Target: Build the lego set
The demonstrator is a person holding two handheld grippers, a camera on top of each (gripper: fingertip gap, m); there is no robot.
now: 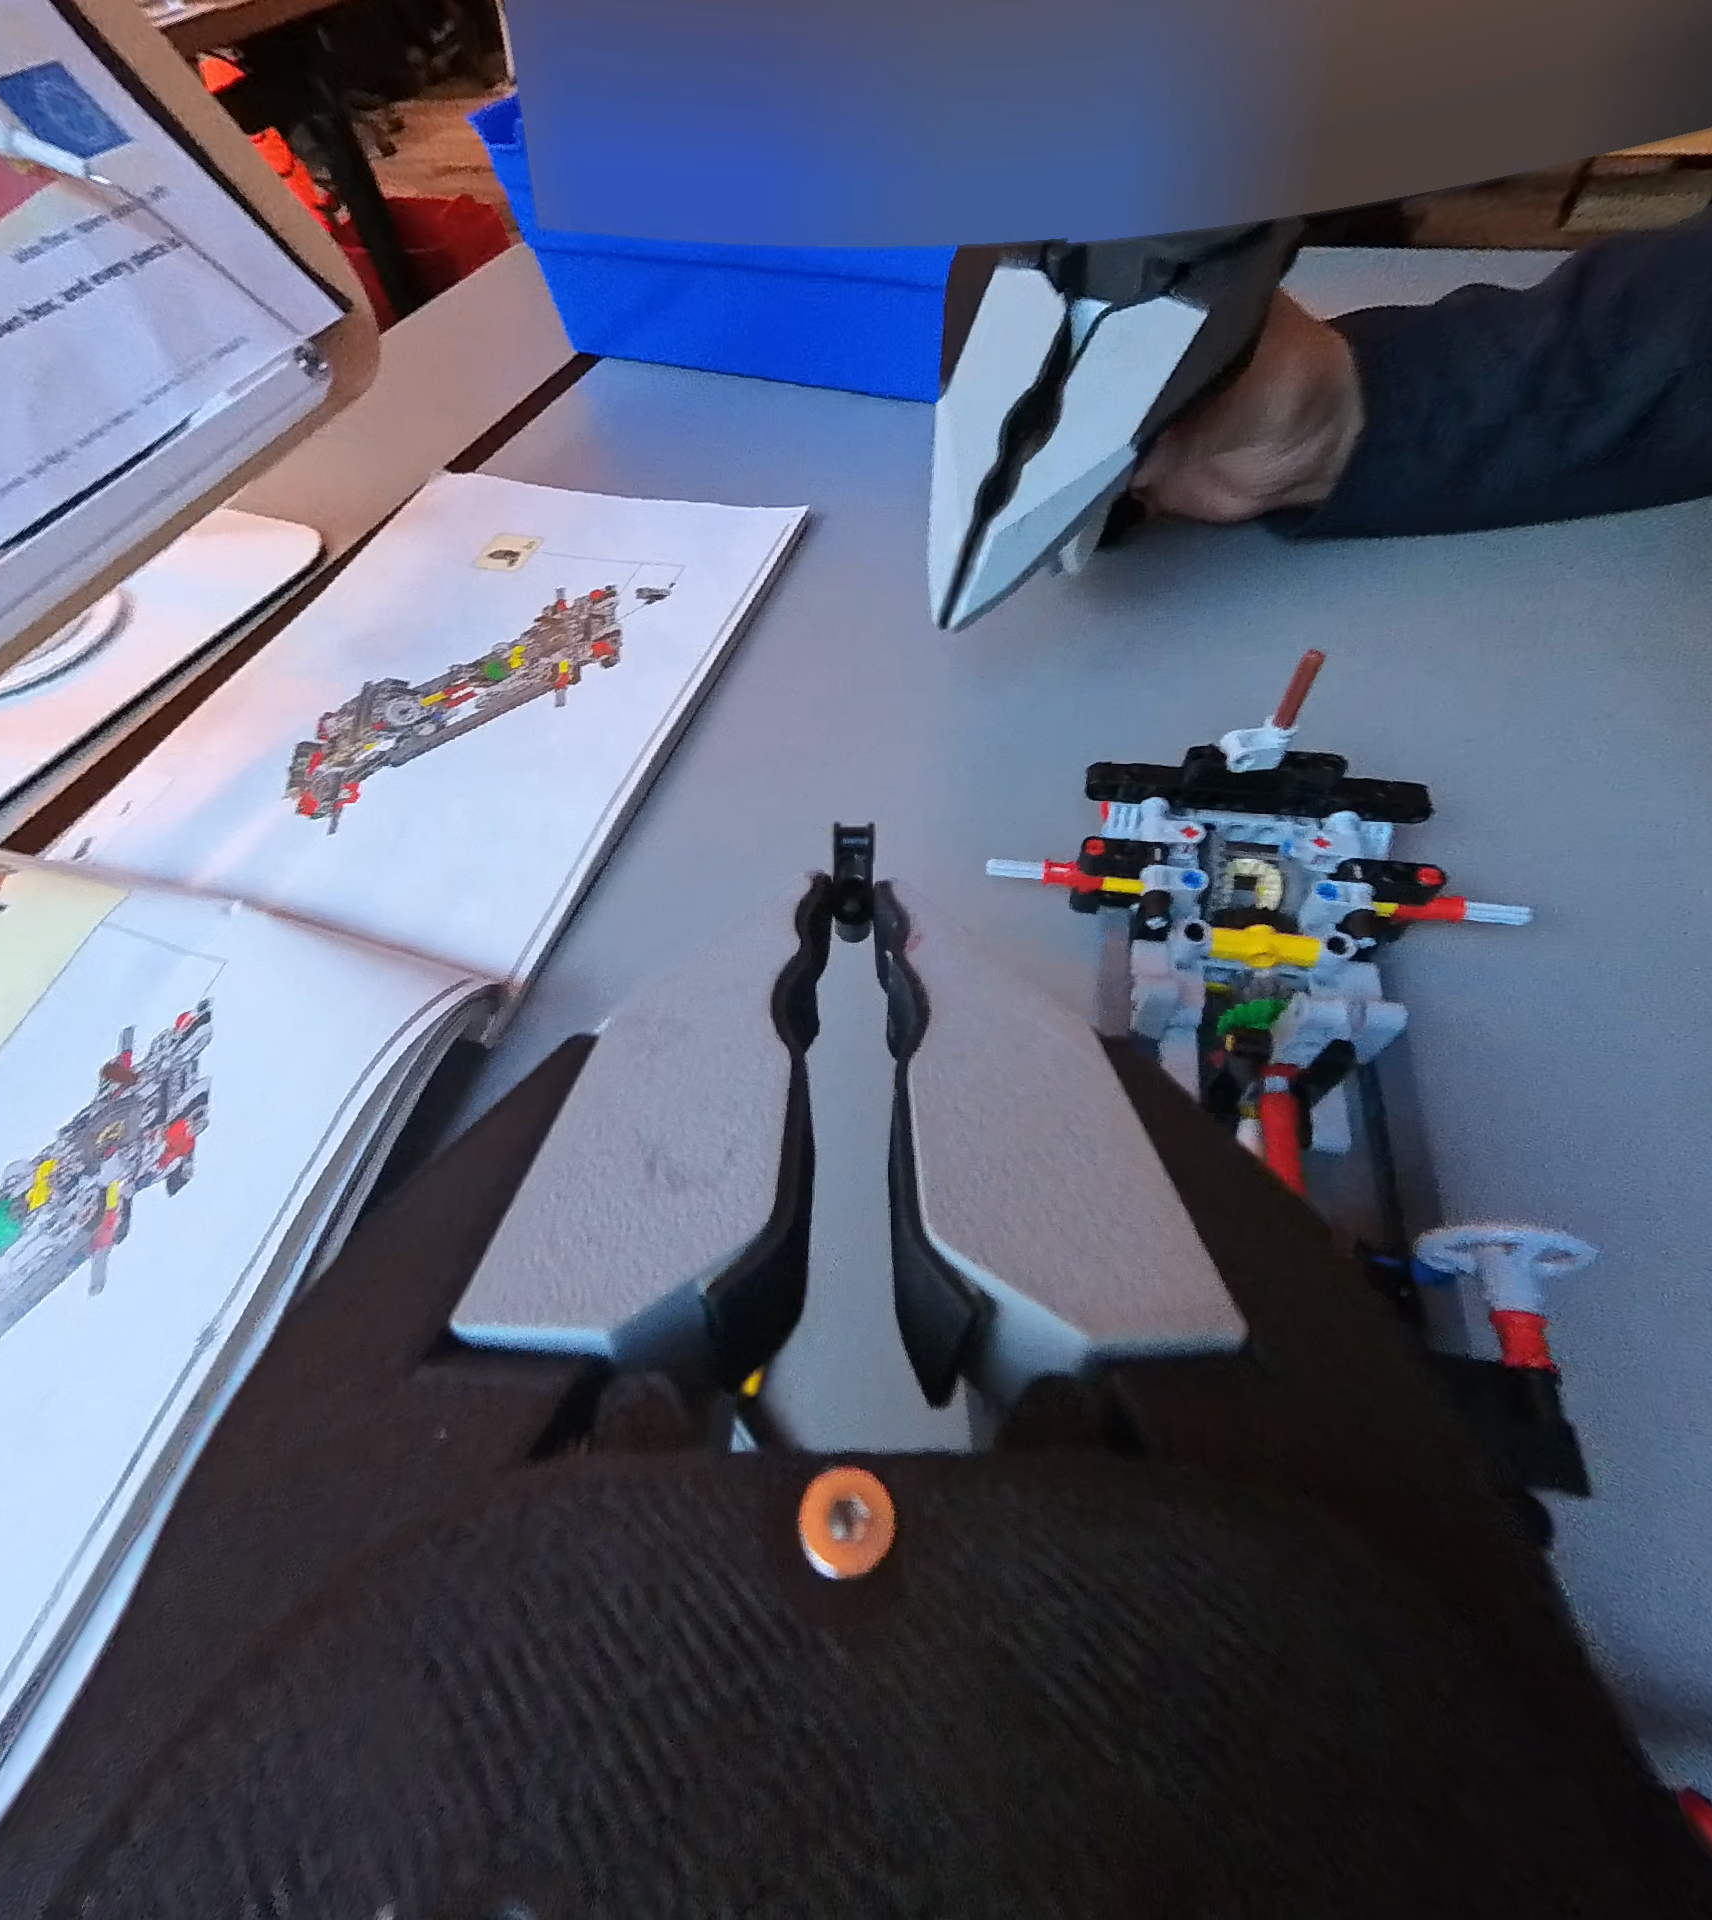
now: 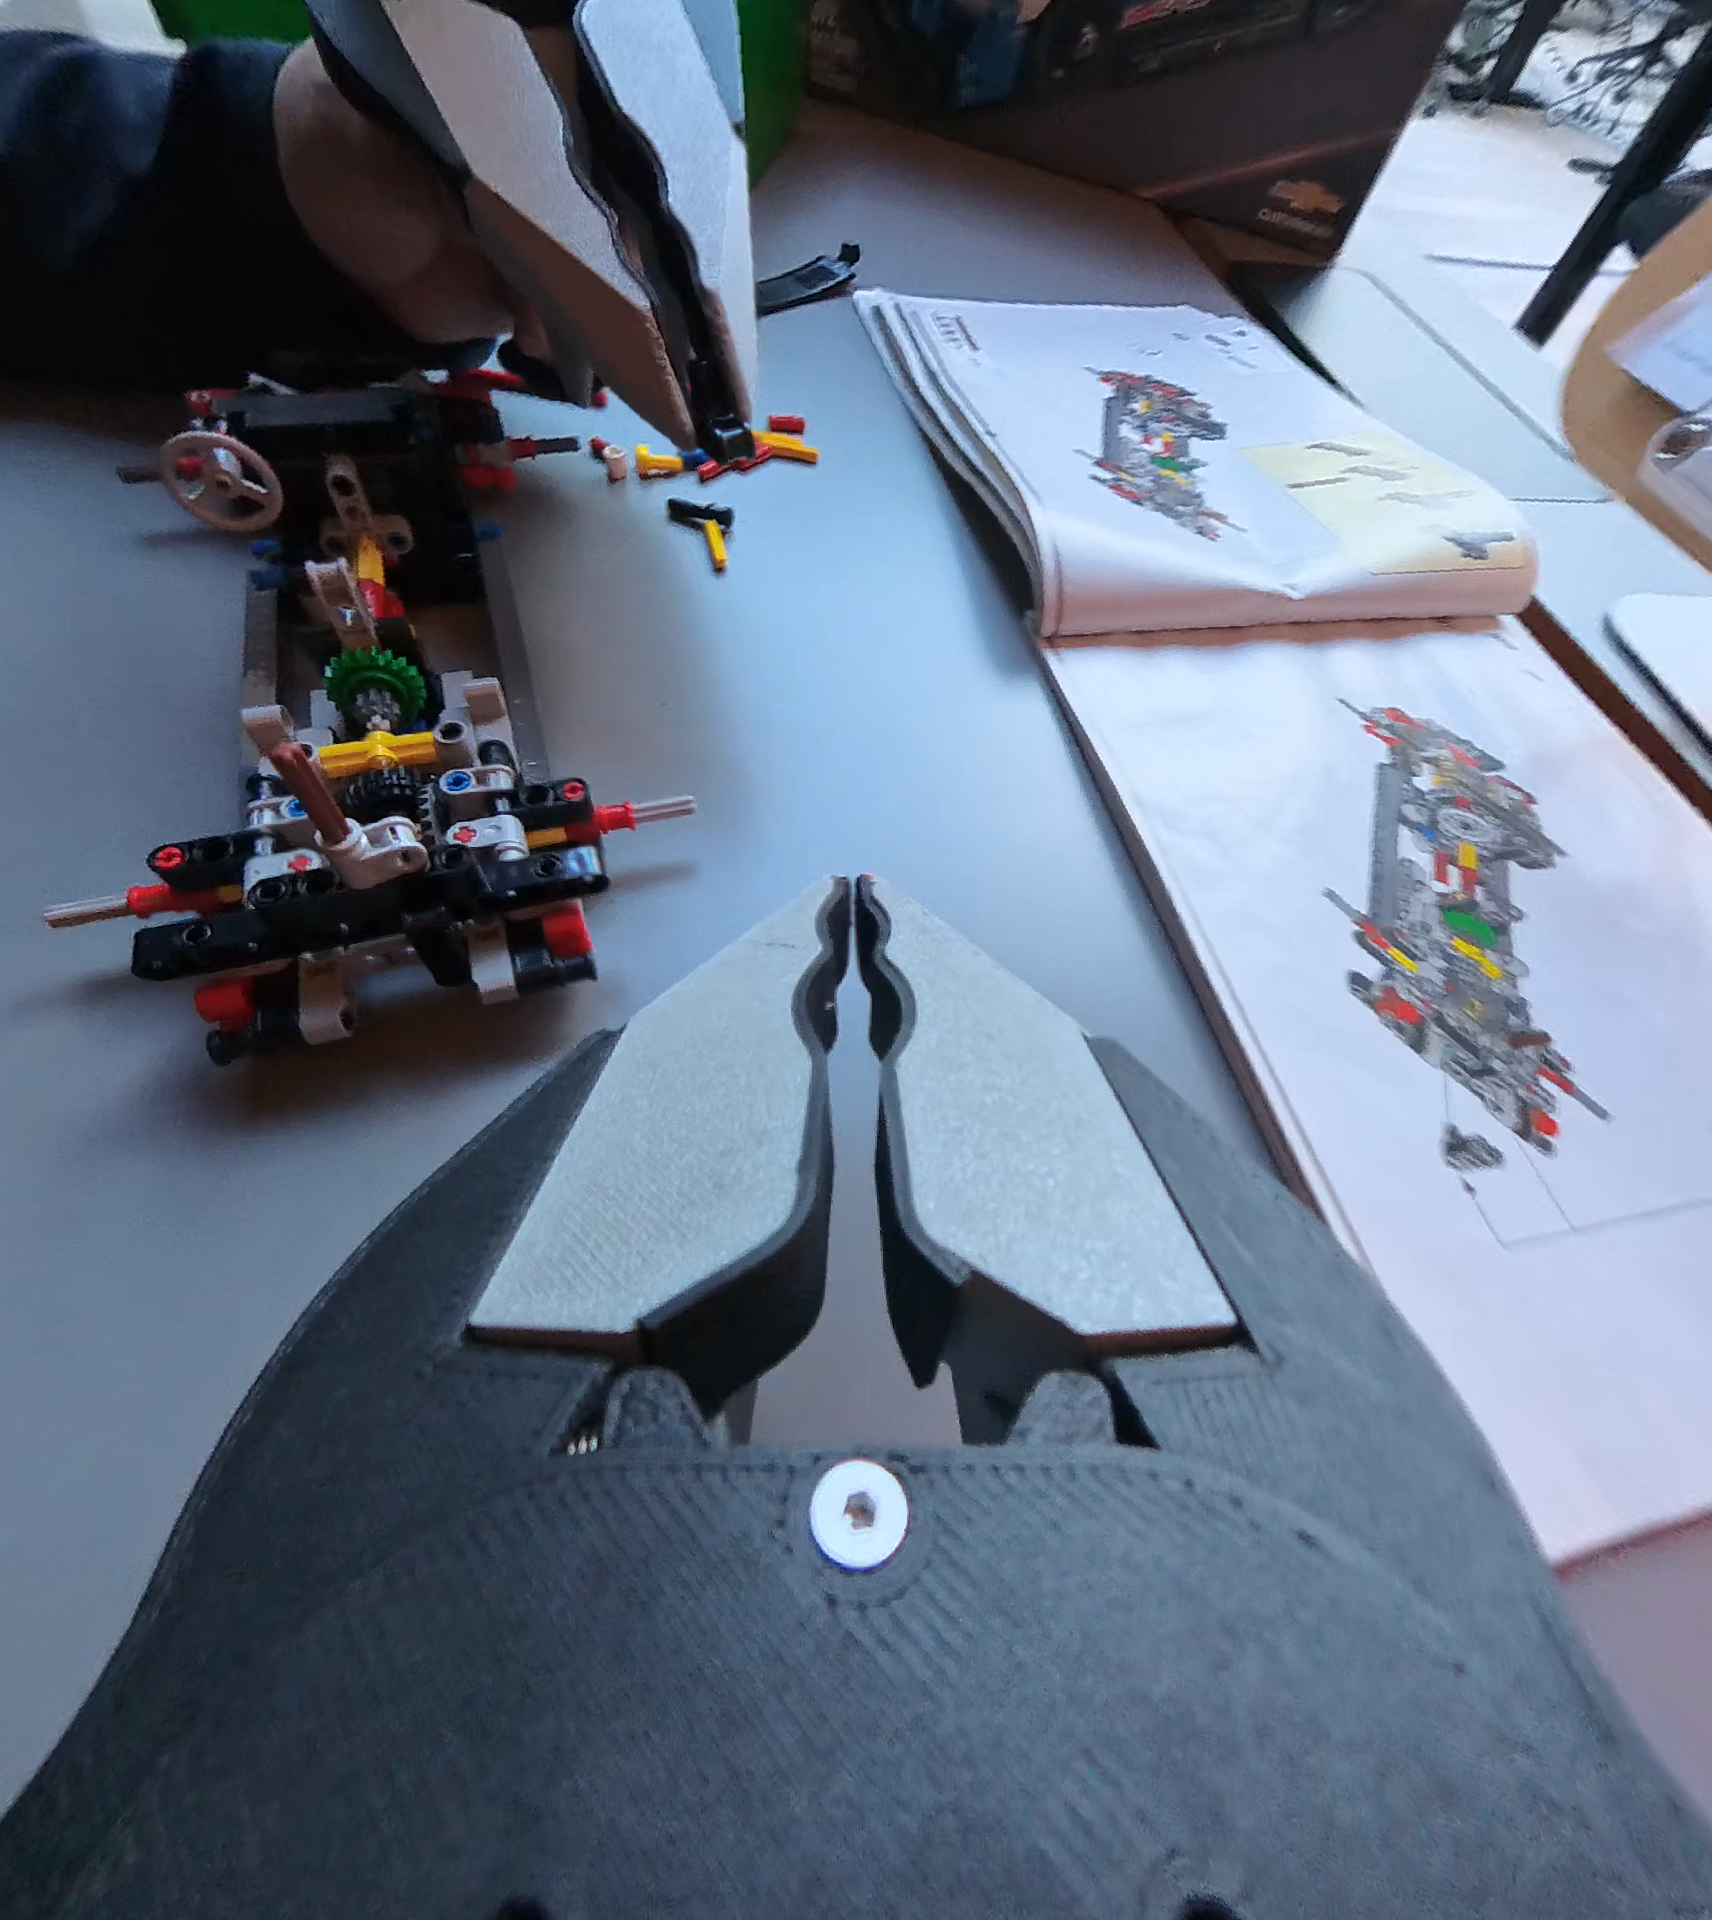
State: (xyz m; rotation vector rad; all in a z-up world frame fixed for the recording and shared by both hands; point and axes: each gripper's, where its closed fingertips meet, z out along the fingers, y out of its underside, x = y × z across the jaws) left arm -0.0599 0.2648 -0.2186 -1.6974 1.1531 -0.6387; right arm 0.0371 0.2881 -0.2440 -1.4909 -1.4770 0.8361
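Observation:
The partly built lego chassis (image 1: 1257, 914) lies on the grey table, right of my left gripper; it also shows in the right wrist view (image 2: 364, 810). My left gripper (image 1: 852, 899) is shut on a small black lego piece (image 1: 853, 868) that sticks out past its fingertips. In the right wrist view this gripper (image 2: 722, 431) holds the black piece (image 2: 727, 436) just above a scatter of loose small pieces (image 2: 706, 462). My right gripper (image 2: 852, 883) is shut with nothing between its tips, low over the bare table beside the chassis; it also shows in the left wrist view (image 1: 951, 618).
An open instruction booklet (image 1: 478, 707) lies left of the chassis and shows in the right wrist view (image 2: 1351, 935) too. A blue bin (image 1: 748, 301) stands at the table's far edge. A dark cardboard box (image 2: 1195, 104) stands behind the booklet. A person's sleeve (image 1: 1610, 395) rests on the table. About 11 cm separates my left fingertips from my right.

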